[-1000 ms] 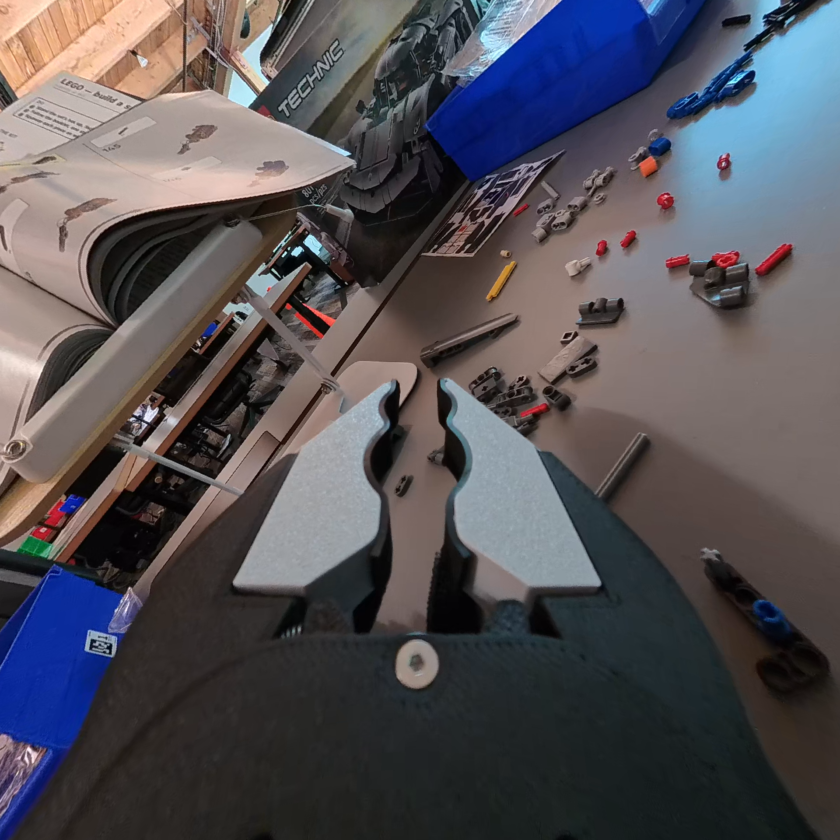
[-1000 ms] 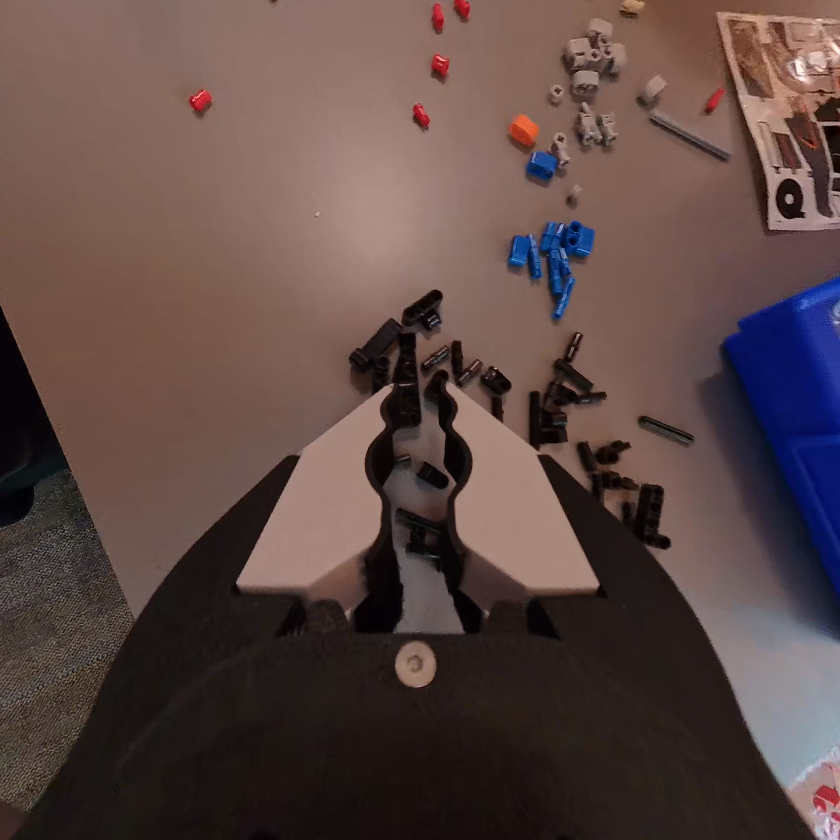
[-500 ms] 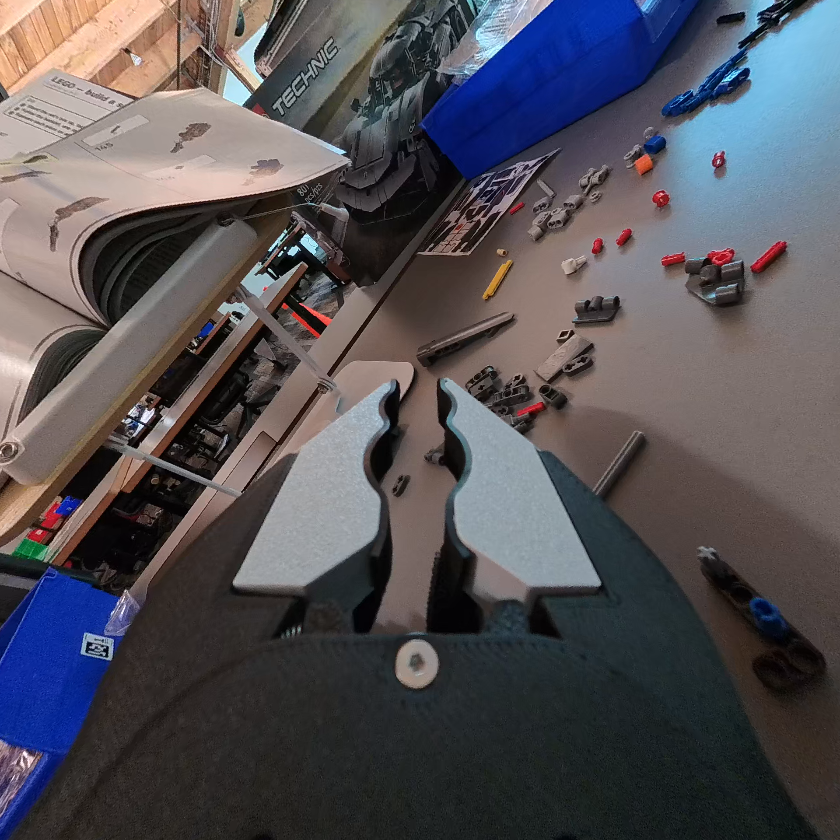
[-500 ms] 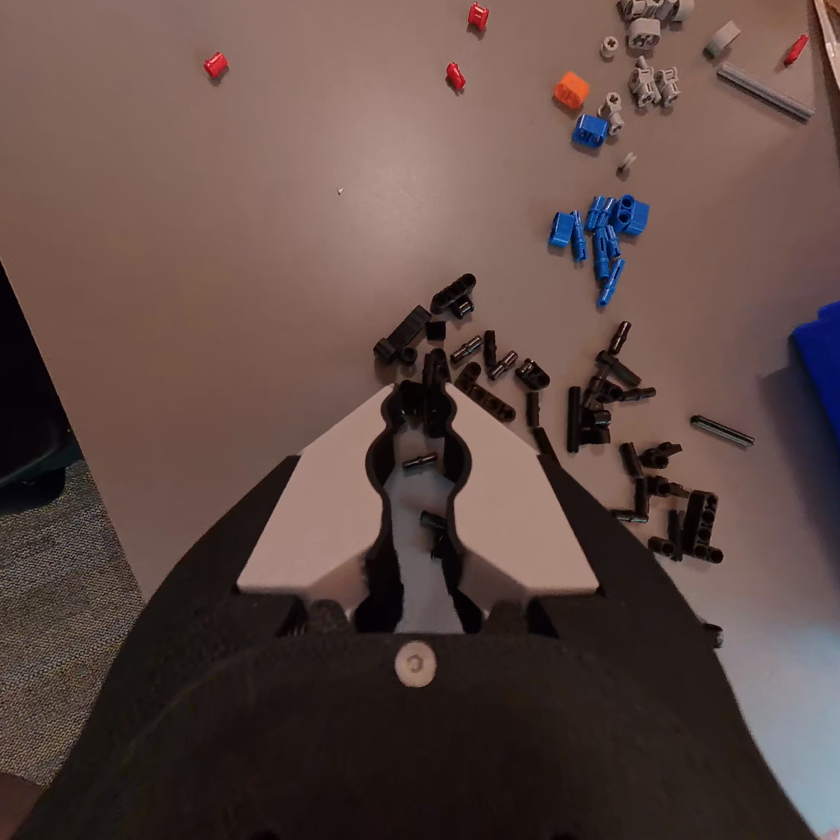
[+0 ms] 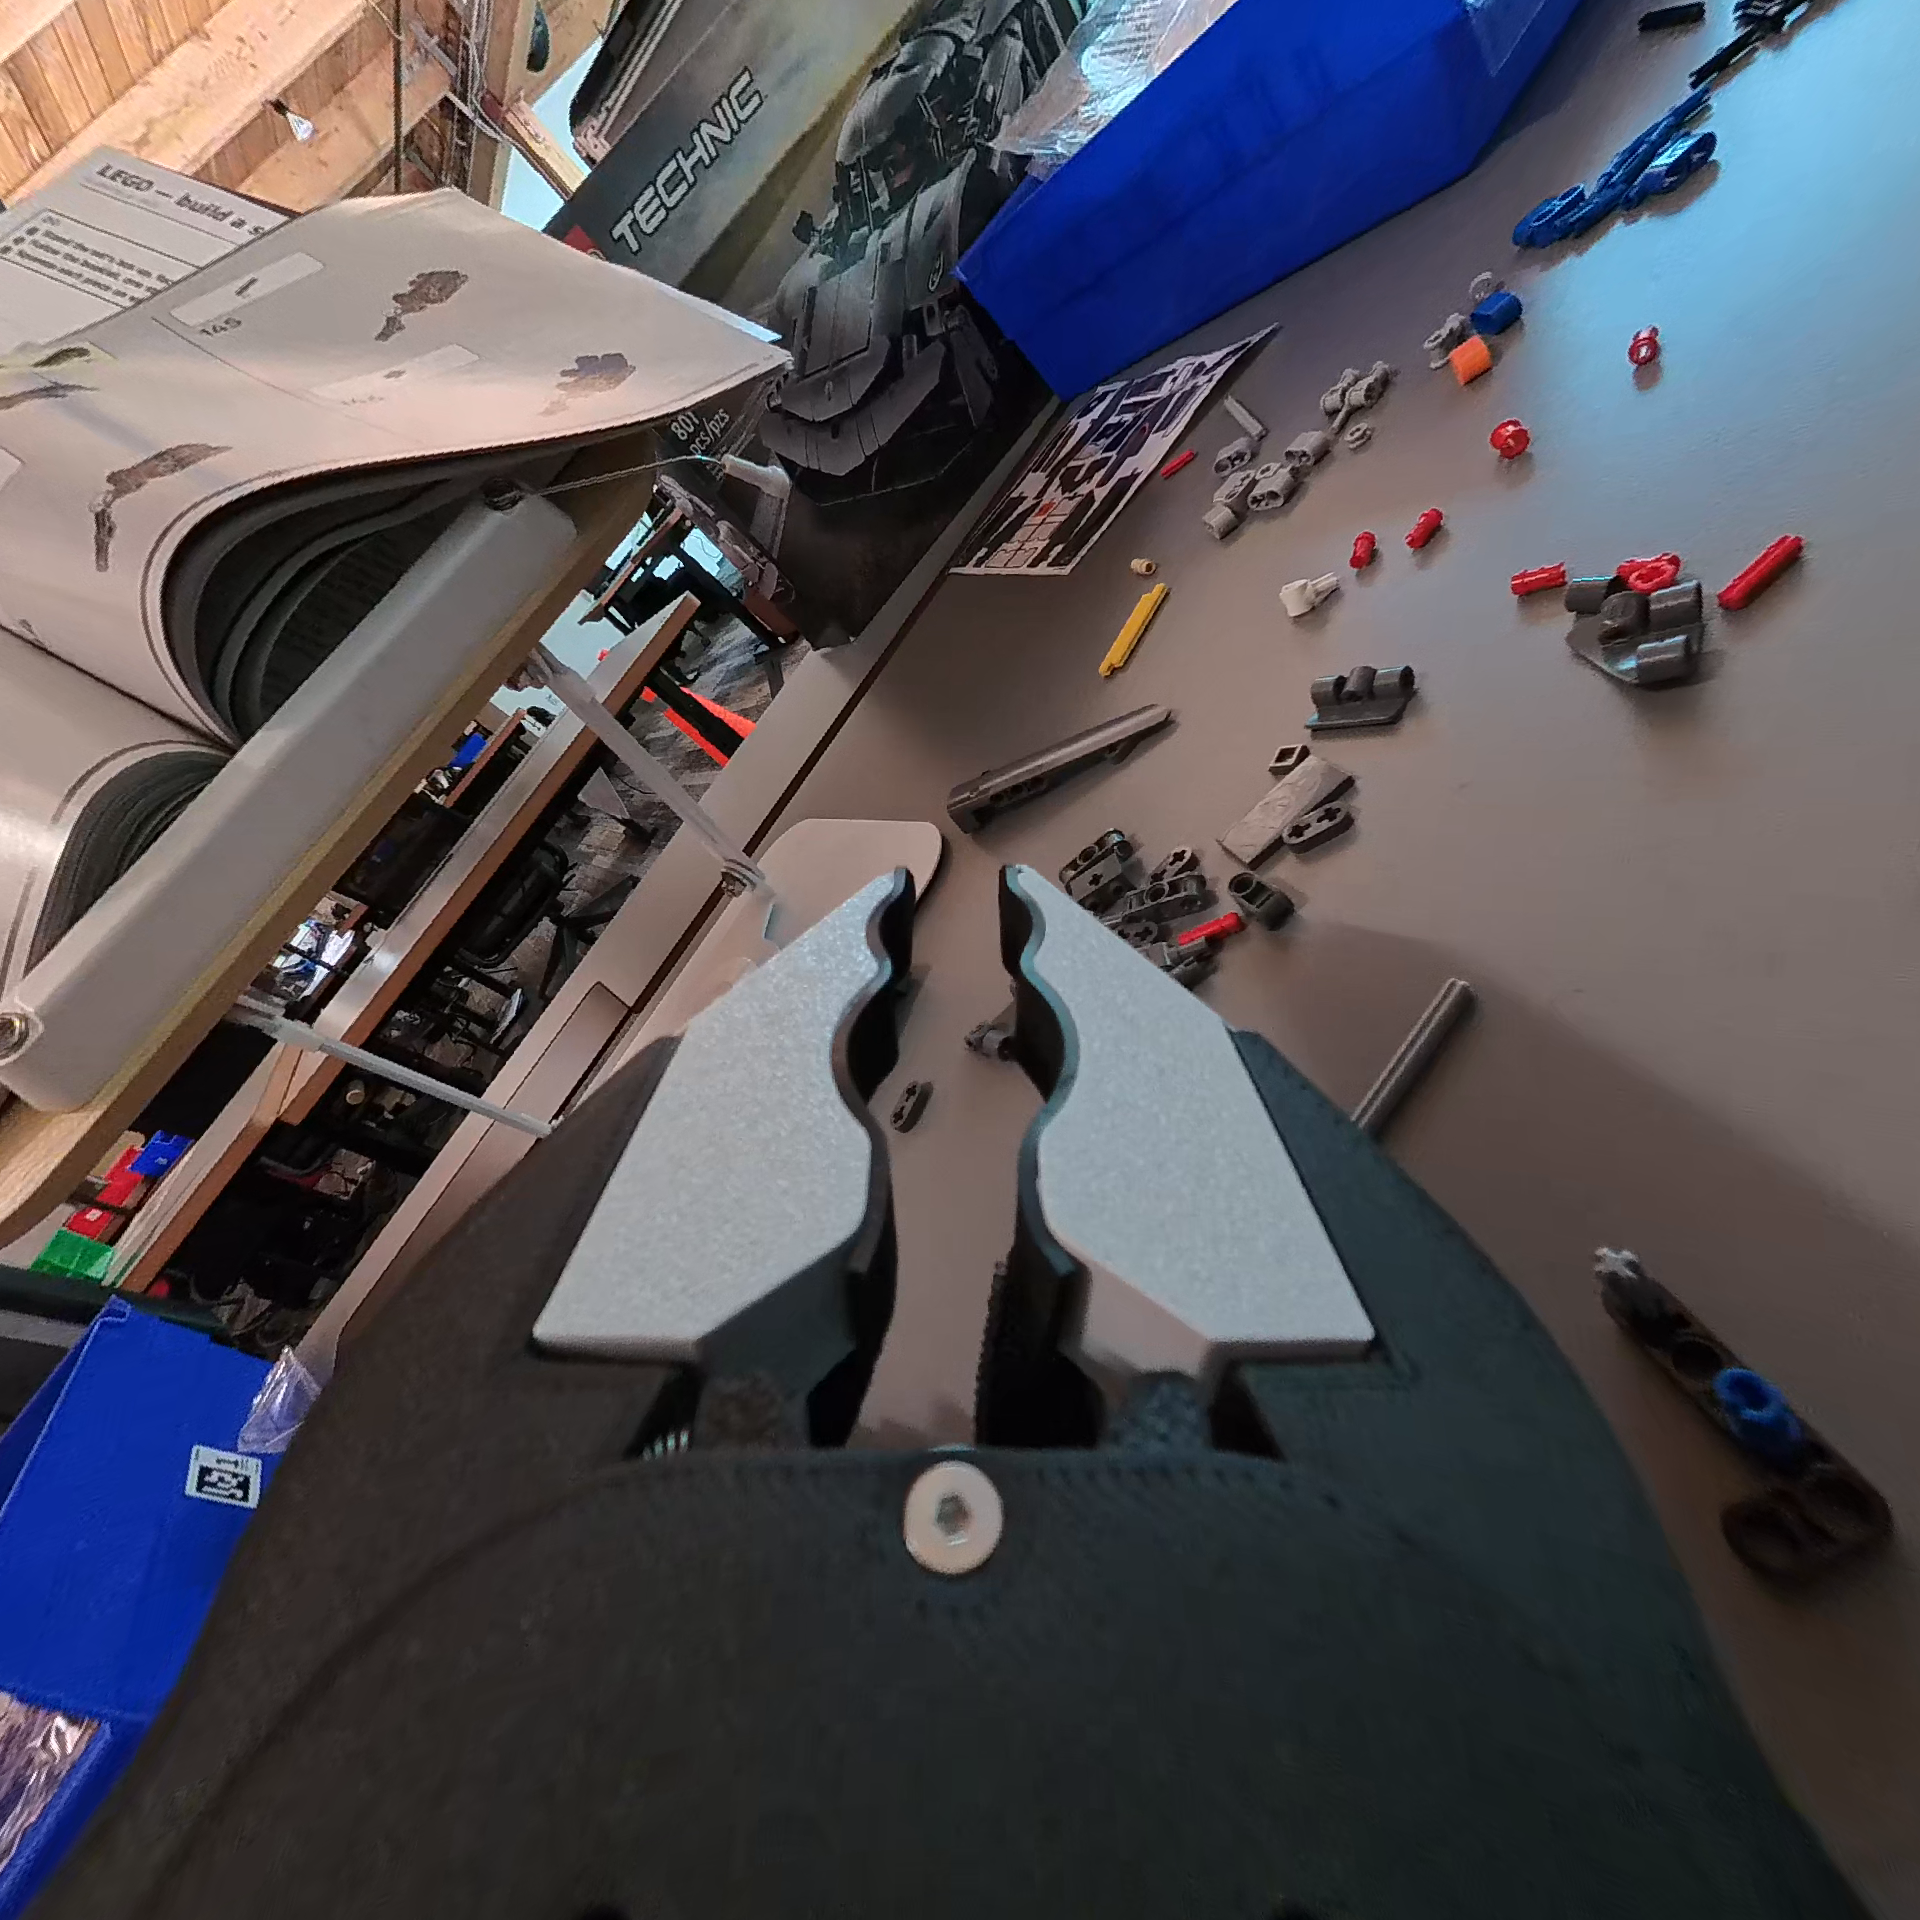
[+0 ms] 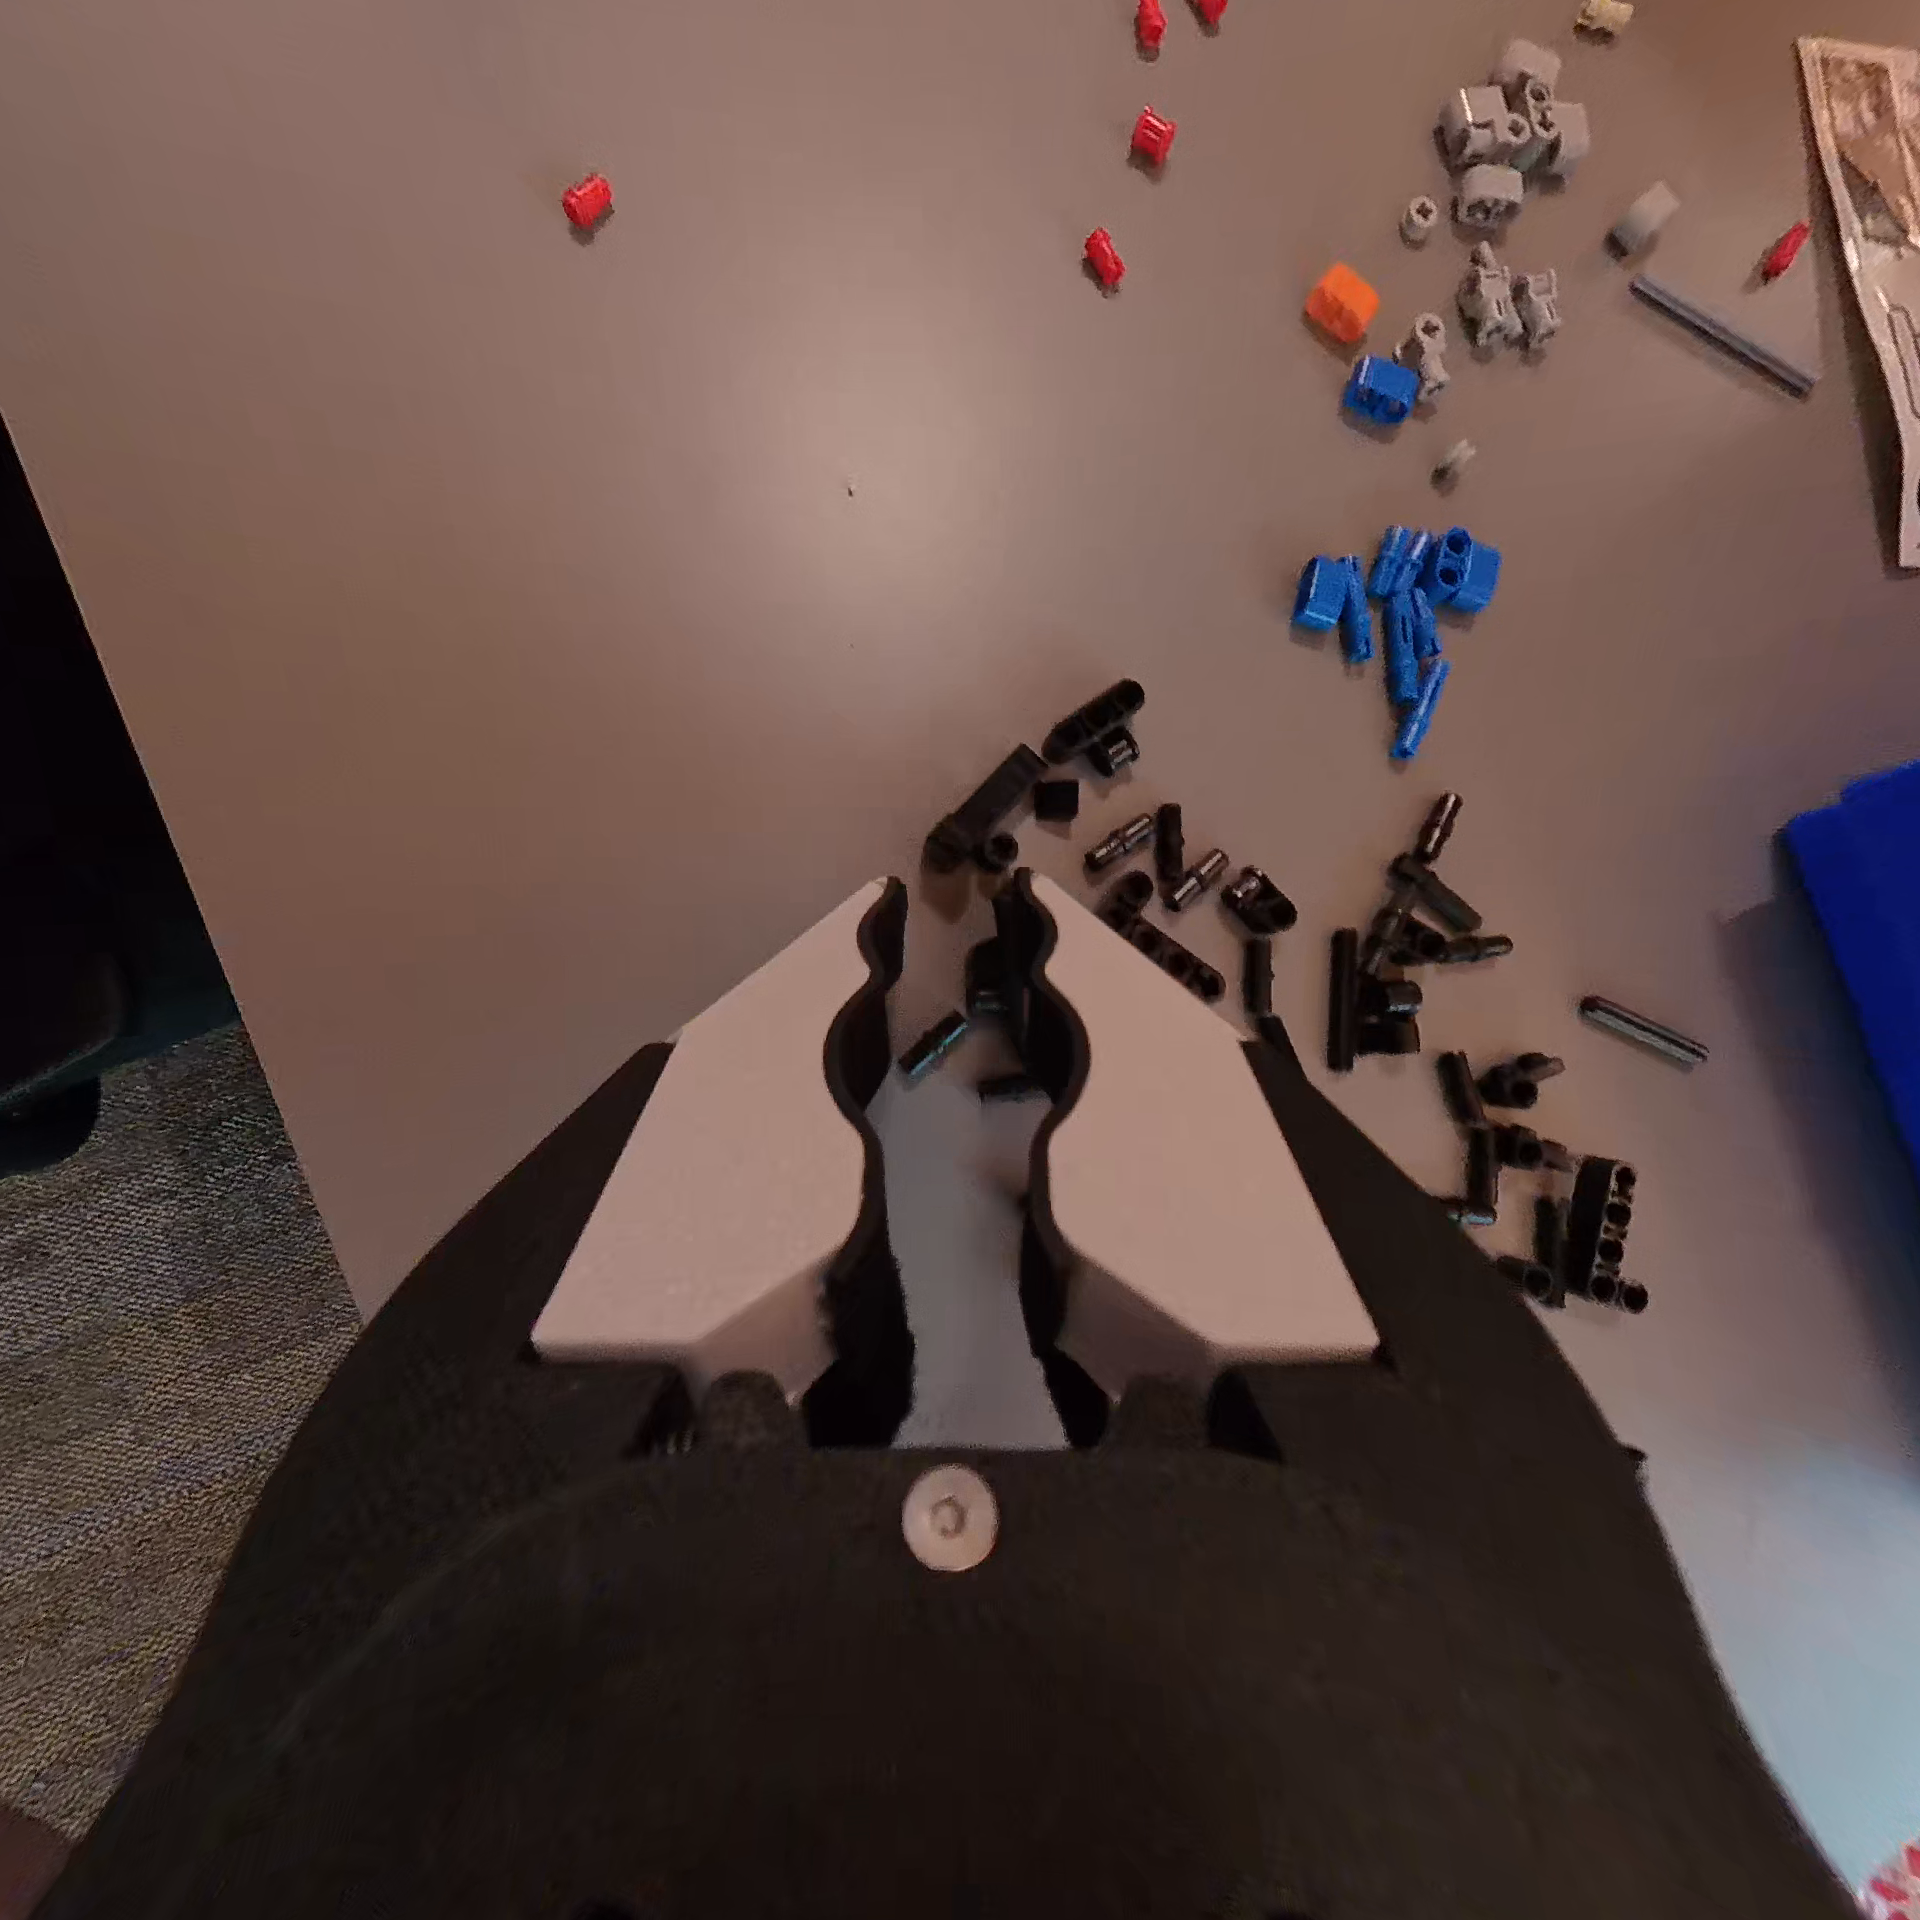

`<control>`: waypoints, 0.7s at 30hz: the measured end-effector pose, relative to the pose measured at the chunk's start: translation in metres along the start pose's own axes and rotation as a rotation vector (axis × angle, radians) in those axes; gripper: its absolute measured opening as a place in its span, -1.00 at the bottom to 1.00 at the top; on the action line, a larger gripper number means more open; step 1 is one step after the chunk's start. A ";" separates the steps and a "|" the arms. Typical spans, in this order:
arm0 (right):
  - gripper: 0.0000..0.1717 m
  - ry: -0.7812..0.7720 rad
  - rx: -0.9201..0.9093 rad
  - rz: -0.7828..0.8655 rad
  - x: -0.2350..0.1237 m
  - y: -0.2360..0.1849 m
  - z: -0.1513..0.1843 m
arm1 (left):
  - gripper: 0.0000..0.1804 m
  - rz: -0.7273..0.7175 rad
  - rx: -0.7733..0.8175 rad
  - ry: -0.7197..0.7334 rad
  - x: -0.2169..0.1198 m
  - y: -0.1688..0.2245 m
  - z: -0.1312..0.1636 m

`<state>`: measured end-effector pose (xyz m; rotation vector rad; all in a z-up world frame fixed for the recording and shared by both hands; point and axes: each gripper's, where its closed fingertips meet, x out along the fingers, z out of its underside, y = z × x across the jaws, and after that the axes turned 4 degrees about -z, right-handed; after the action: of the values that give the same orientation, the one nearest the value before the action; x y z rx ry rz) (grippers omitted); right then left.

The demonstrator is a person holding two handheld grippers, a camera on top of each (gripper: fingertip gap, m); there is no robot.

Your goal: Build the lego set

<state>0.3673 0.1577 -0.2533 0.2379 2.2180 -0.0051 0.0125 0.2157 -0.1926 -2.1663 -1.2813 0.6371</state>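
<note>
Black pins (image 6: 1164,862) beneath right tool (image 6: 961,894)

Black pins (image 6: 1164,935) ahead — tabletop (image 6: 623,520) leftward clear

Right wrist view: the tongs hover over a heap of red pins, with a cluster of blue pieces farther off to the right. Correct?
Not quite. In the right wrist view, the right tongs hover over a heap of black pins, not red. The red pieces lie scattered far off. The blue pieces do sit farther off to the right.
</note>
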 end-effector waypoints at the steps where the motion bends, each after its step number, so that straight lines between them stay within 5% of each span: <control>1: -0.80 0.004 -0.007 -0.004 0.002 -0.001 -0.002 | -0.84 0.001 0.000 0.000 0.000 0.000 0.000; 9: -0.83 0.026 -0.065 -0.065 0.016 -0.020 -0.017 | -0.84 0.006 0.001 0.000 0.000 0.001 0.000; 21: -0.87 -0.041 -0.036 0.020 0.012 0.010 -0.003 | -0.84 0.007 0.006 0.001 0.000 0.002 0.000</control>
<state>0.3593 0.1696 -0.2603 0.2386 2.1728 0.0403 0.0137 0.2149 -0.1937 -2.1673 -1.2705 0.6422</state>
